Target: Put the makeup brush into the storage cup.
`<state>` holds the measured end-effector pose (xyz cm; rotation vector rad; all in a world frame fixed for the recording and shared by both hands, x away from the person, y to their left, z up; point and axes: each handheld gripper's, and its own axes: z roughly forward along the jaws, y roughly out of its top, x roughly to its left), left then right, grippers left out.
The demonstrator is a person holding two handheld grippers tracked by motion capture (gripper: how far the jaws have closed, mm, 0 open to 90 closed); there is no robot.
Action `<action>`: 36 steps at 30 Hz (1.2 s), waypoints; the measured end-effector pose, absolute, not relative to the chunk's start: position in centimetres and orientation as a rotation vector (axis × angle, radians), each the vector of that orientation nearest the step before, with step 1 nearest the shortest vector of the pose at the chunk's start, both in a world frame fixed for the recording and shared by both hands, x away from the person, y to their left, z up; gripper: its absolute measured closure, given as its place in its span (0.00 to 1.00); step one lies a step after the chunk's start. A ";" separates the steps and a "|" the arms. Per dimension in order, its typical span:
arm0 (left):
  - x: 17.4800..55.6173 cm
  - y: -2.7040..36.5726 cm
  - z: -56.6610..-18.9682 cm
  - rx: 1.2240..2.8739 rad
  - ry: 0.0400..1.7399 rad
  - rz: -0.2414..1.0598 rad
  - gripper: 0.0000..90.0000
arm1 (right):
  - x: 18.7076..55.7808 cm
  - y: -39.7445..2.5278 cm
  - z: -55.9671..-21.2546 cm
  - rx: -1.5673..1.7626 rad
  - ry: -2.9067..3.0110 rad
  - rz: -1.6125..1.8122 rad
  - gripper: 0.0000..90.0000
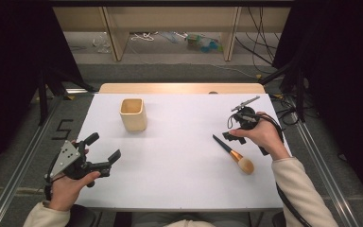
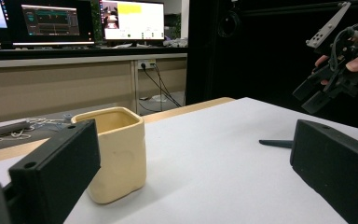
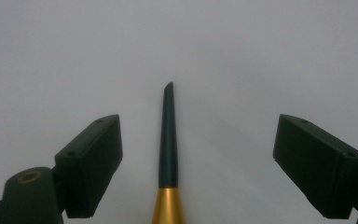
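A makeup brush (image 1: 234, 153) with a dark handle, gold ferrule and tan bristles lies on the white table top at the right. My right gripper (image 1: 229, 136) hangs open just over the handle's tip. In the right gripper view its jaws stand on either side of the dark handle (image 3: 168, 140), not touching it. A cream square cup (image 1: 133, 114) stands upright at the back left. My left gripper (image 1: 103, 147) is open and empty near the front left, pointed at the cup (image 2: 116, 154). The left gripper view also catches the handle tip (image 2: 276, 143) and the right gripper (image 2: 326, 88).
The white sheet (image 1: 179, 161) covers the table, with a bare wooden strip (image 1: 179, 88) along the far edge. Black curtains stand on both sides. Beyond the table are a shelf frame and cables on the floor. Monitors (image 2: 130, 19) sit on a desk behind the cup.
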<state>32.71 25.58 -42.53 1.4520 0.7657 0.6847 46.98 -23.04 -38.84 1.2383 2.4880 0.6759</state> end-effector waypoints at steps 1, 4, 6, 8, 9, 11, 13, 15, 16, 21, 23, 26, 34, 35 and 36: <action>32.7 25.6 -42.5 1.451 0.766 0.684 0.01 | 47.1 -23.0 -39.0 1.236 2.495 0.659 0.19; 32.7 25.6 -42.5 1.452 0.766 0.684 0.01 | 47.2 -22.8 -39.3 1.251 2.527 0.621 0.19; 32.7 25.6 -42.5 1.452 0.766 0.684 0.01 | 47.2 -22.7 -39.4 1.264 2.548 0.600 0.19; 32.7 25.6 -42.5 1.452 0.766 0.684 0.01 | 47.3 -22.6 -39.6 1.255 2.565 0.583 0.19; 32.7 25.6 -42.5 1.453 0.766 0.686 0.01 | 47.2 -22.5 -39.7 1.277 2.570 0.571 0.19; 32.7 25.6 -42.5 1.451 0.768 0.684 0.01 | 47.3 -22.5 -39.8 1.267 2.590 0.552 0.19; 32.7 25.6 -42.6 1.452 0.768 0.685 0.01 | 47.3 -22.5 -40.0 1.285 2.613 0.518 0.20; 32.7 25.6 -42.6 1.452 0.767 0.684 0.01 | 47.3 -22.4 -40.1 1.310 2.609 0.509 0.20; 32.7 25.6 -42.6 1.452 0.768 0.682 0.01 | 47.4 -22.4 -40.2 1.291 2.624 0.483 0.20; 32.7 25.5 -42.6 1.453 0.768 0.683 0.01 | 47.5 -22.5 -40.8 1.291 2.651 0.444 0.21; 32.7 25.5 -42.6 1.453 0.767 0.683 0.01 | 47.5 -22.4 -41.0 1.301 2.657 0.425 0.21; 32.7 25.5 -42.6 1.453 0.769 0.682 0.01 | 47.5 -22.3 -41.3 1.314 2.660 0.396 0.21; 32.7 25.5 -42.6 1.453 0.769 0.681 0.01 | 47.6 -22.1 -41.6 1.302 2.681 0.355 0.22; 32.7 25.5 -42.6 1.453 0.769 0.681 0.01 | 47.6 -22.1 -41.6 1.302 2.681 0.355 0.22; 32.7 25.5 -42.6 1.453 0.770 0.679 0.01 | 47.6 -22.1 -41.7 1.314 2.681 0.346 0.22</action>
